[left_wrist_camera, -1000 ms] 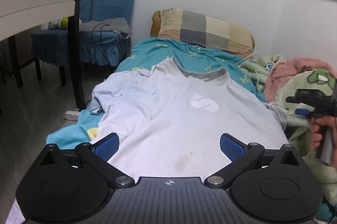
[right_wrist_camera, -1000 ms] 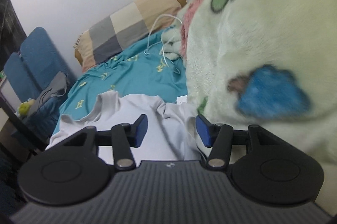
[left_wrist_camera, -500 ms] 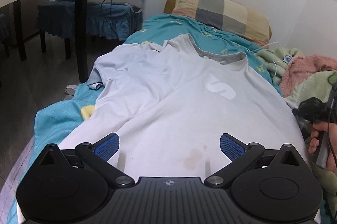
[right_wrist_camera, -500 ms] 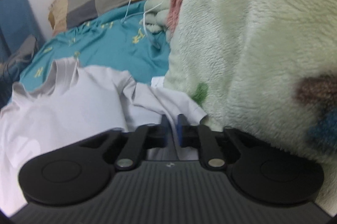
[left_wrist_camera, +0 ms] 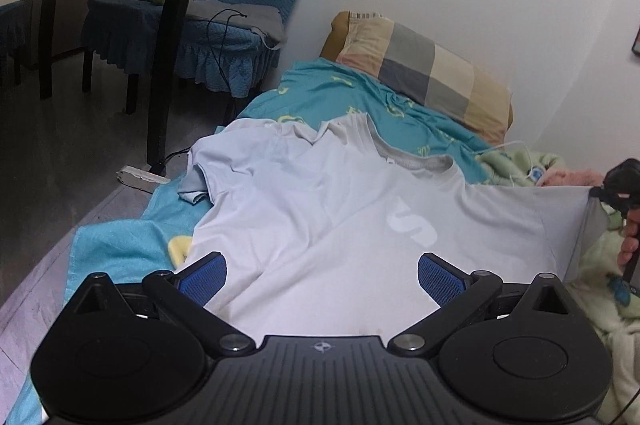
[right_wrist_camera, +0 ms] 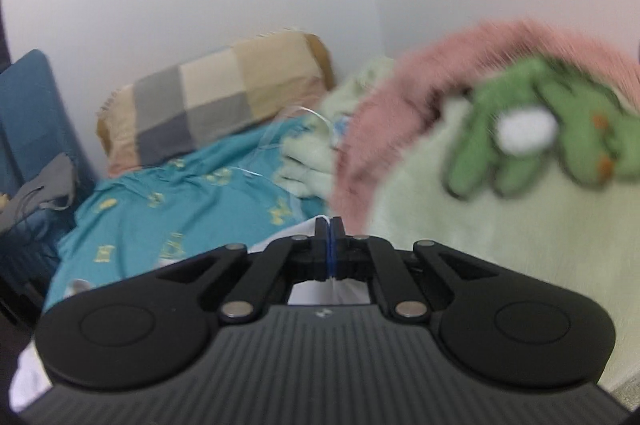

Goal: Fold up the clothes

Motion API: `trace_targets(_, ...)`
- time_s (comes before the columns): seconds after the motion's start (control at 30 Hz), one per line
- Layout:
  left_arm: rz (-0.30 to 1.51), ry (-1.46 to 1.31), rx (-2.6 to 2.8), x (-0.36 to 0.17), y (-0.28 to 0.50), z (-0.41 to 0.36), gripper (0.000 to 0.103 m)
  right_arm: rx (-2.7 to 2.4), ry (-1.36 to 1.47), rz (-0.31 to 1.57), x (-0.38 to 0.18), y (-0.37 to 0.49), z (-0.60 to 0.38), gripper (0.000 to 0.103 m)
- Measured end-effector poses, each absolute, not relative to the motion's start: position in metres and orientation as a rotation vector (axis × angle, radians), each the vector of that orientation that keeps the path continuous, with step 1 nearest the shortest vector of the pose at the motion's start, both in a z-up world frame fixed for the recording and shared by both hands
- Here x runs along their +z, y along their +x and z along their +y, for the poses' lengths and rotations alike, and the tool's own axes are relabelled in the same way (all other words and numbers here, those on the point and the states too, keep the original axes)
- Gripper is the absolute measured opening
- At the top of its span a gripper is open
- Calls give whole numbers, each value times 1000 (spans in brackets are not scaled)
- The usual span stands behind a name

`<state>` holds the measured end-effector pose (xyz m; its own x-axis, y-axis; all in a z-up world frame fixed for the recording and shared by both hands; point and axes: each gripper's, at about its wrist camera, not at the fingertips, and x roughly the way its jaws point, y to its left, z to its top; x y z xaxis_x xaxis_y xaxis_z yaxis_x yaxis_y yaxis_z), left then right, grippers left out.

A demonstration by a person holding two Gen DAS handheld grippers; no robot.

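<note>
Left wrist view: the left gripper (left_wrist_camera: 322, 275) is held with its blue-padded fingers (left_wrist_camera: 202, 277) spread wide, nothing between them, low over the hem end of a pale grey T-shirt (left_wrist_camera: 320, 217). The T-shirt is spread face up on a teal bedsheet (left_wrist_camera: 332, 93), its collar towards a checked pillow (left_wrist_camera: 424, 69) at the wall; one sleeve is crumpled at the bed edge nearest a blue chair (left_wrist_camera: 240, 5). The other sleeve is seen lifted and drawn taut to the side by the right gripper (left_wrist_camera: 612, 191), which is gripped by a hand (left_wrist_camera: 630, 243). From the right wrist view, the right gripper (right_wrist_camera: 330, 249) is shown pressed together on a thin fold of the T-shirt (right_wrist_camera: 328, 293), beside a pale green fleece blanket (right_wrist_camera: 460, 217) with a pink blanket (right_wrist_camera: 384, 129) above it; this view is blurred
</note>
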<state>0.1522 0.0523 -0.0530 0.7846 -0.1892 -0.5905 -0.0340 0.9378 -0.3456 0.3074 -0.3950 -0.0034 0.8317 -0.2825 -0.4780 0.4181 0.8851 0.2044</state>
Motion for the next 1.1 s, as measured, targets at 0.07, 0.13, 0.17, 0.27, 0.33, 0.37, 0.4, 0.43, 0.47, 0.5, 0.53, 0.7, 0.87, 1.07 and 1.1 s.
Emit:
trace_targets(0.07,661,-369,-79,-50,151,60,103,-335,295,452,11,315,-365,3)
trace_targets(0.13,653,-371,-69,-48,150,68,103,-283,260,466,16,325,-326,3)
trace_targets(0.17,651,-367,-56,-46,149,73,103,-258,241,480,16,332,-305,3)
trace_targets(0.27,636,-361,-11,-42,146,89,103,-167,189,538,6,357,-235,3)
trace_targets(0.33,626,-343,19,-40,145,98,103,-110,146,577,-10,374,-189,3)
trace_targets(0.37,621,-332,36,-39,145,102,103,-83,125,597,-22,382,-169,3)
trace_targets(0.4,617,-321,52,-39,145,106,103,-59,106,616,-36,389,-150,3)
trace_targets(0.43,621,-316,71,-40,146,110,103,-38,93,631,-50,395,-134,3)
trace_targets(0.47,623,-316,79,-41,147,113,103,-21,85,642,-65,399,-122,4)
trace_targets(0.5,629,-319,82,-43,147,115,103,-9,87,652,-78,400,-117,4)
trace_targets(0.53,638,-323,80,-46,149,116,103,0,98,660,-89,400,-119,4)
trace_targets(0.7,678,-327,58,-61,159,113,103,42,147,702,-138,395,-132,15)
trace_targets(0.87,696,-309,15,-70,164,98,103,132,207,671,-107,346,-164,62)
trace_targets(1.07,681,-252,-29,-73,157,70,103,150,320,605,-43,230,-223,62)
trace_targets(1.1,679,-238,-35,-72,154,65,103,131,344,595,-35,205,-234,62)
